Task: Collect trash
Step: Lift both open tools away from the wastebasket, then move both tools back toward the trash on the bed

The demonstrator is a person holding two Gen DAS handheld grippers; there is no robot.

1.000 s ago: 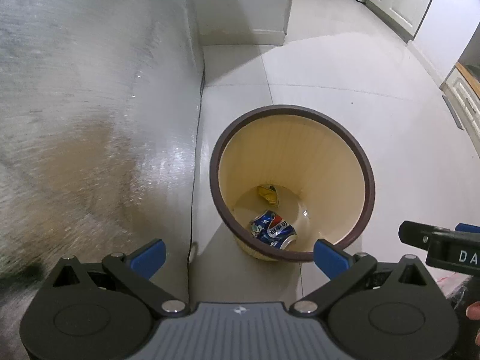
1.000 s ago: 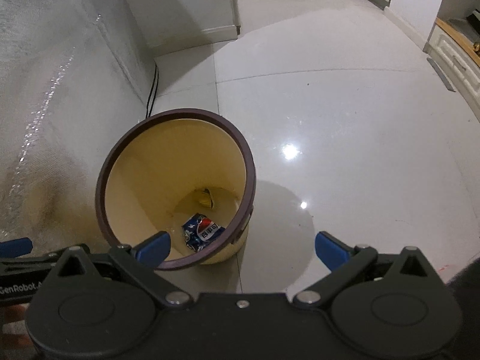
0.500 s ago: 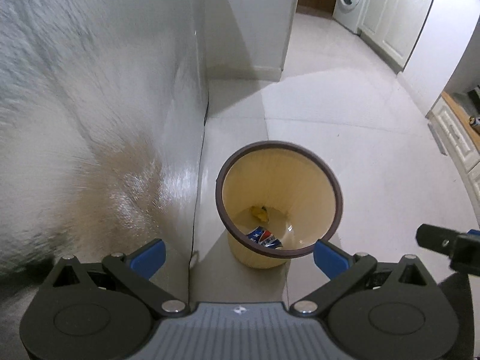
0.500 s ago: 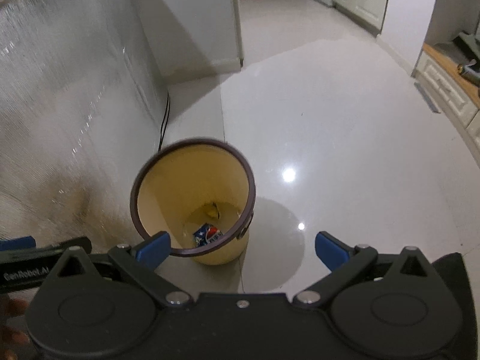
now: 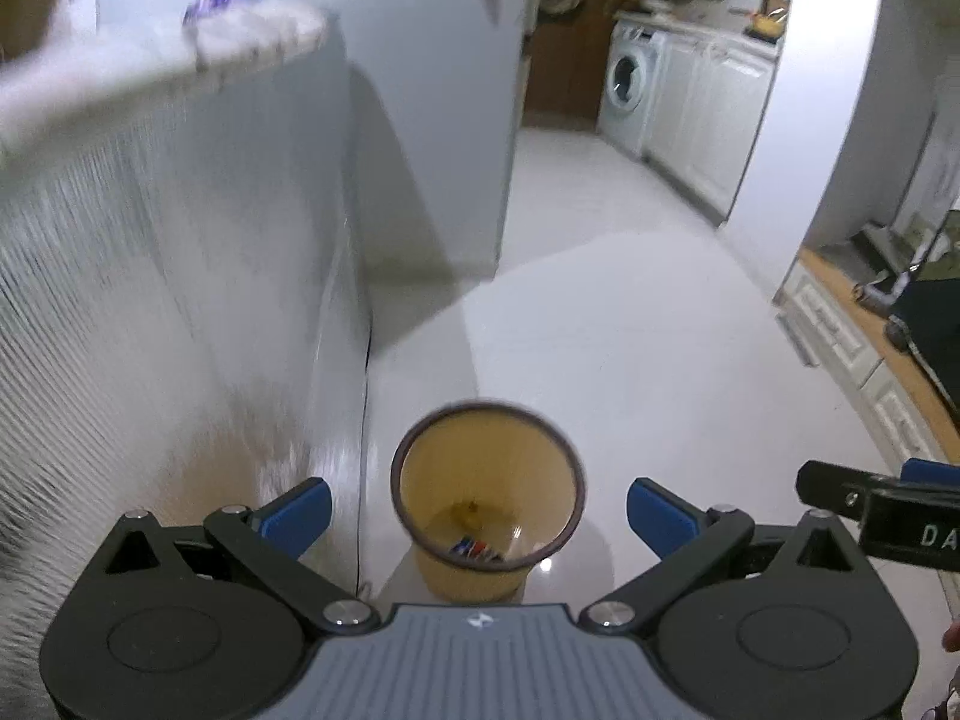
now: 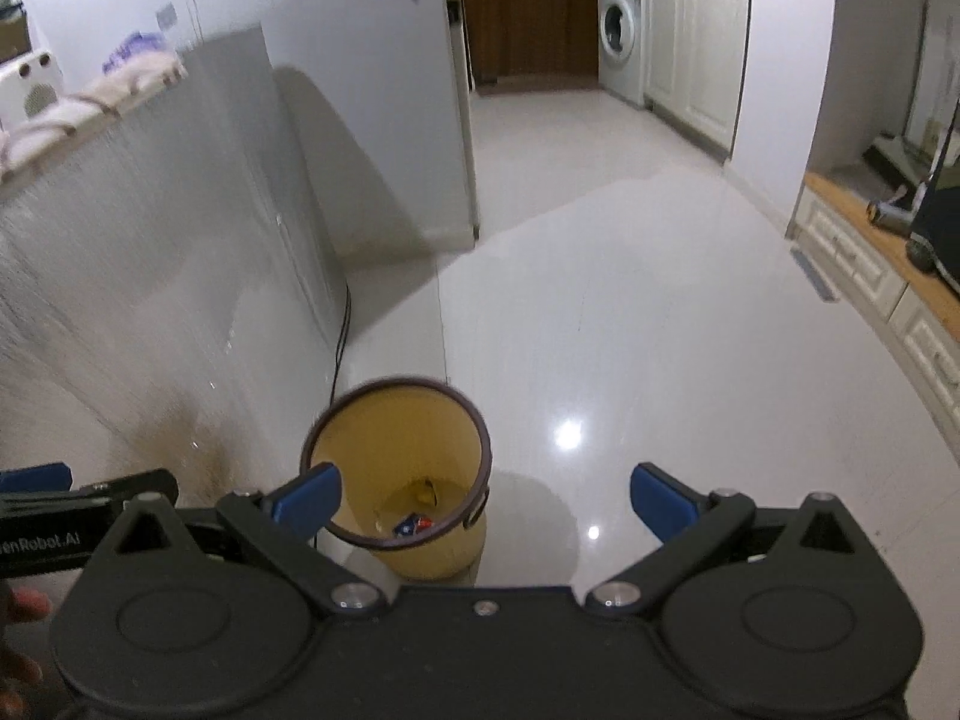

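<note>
Against the tall grey cabinet [image 5: 180,312] on the left, the yellow bin [image 5: 486,480] stands on the glossy white floor [image 5: 630,348] with a crushed can [image 5: 477,549] and a yellow scrap [image 5: 468,510] at its bottom. The left gripper [image 5: 478,507] and right gripper [image 6: 485,495] hang high above it, jaws spread wide and holding nothing. I'd say the next piece of trash wants finding first, perhaps up on the cluttered cabinet top [image 6: 120,84], so sweep slowly; beyond, a washing machine [image 6: 621,54] sits by white cupboards [image 6: 696,42].
</note>
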